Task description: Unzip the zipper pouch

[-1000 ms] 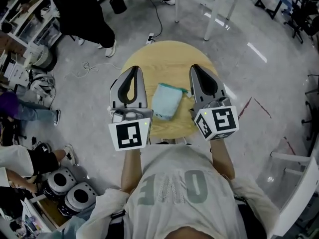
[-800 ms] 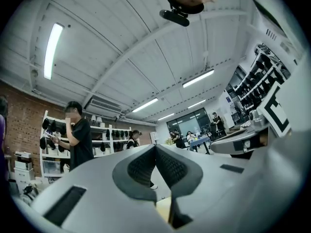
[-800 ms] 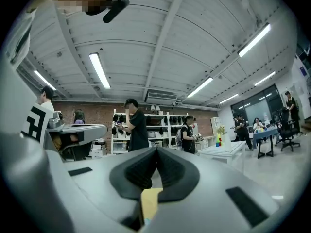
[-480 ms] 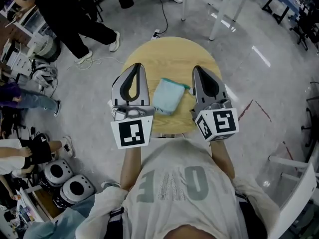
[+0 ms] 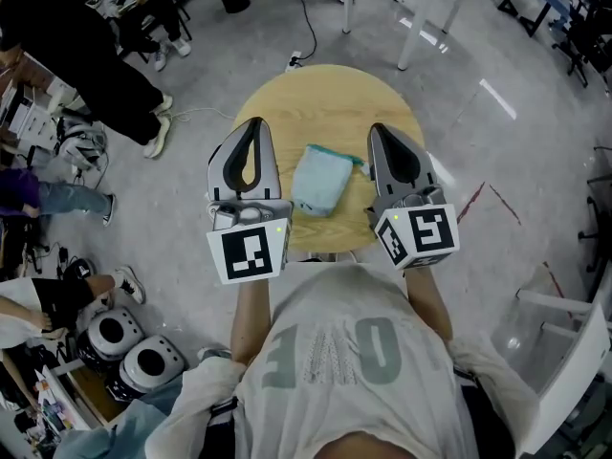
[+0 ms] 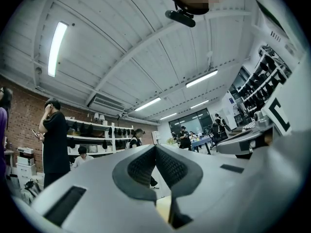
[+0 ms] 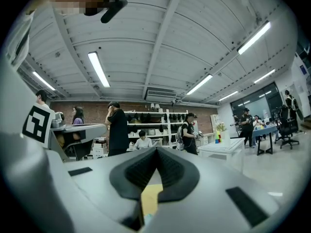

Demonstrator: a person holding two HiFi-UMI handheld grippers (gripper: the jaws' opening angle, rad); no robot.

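Now we see the zipper pouch (image 5: 320, 180), a pale blue-green cloth bag, lying flat on the round wooden tabletop (image 5: 325, 94). It sits between the left claw (image 5: 252, 128) and the right claw (image 5: 379, 132), apart from both. Each claw has its jaws together on nothing: in the left gripper view and the right gripper view the jaws meet, and past them we see only the room and a sliver of tabletop. Over the last second we find almost no change in the task's things. The pouch keeps its place and tilt, and both claws stay level at its two sides. What moves is a bystander in black (image 5: 86, 75) walking off at upper left, along with a slight drift of the head view. For the task this means a pause, with no grip on cloth or puller. The teal edge (image 5: 346, 160) along the pouch's far right side is, we judge, the zipper line, yet it is too small for us to tell closed from open. The scene thus fits a moment ahead of the pull as well as one after release
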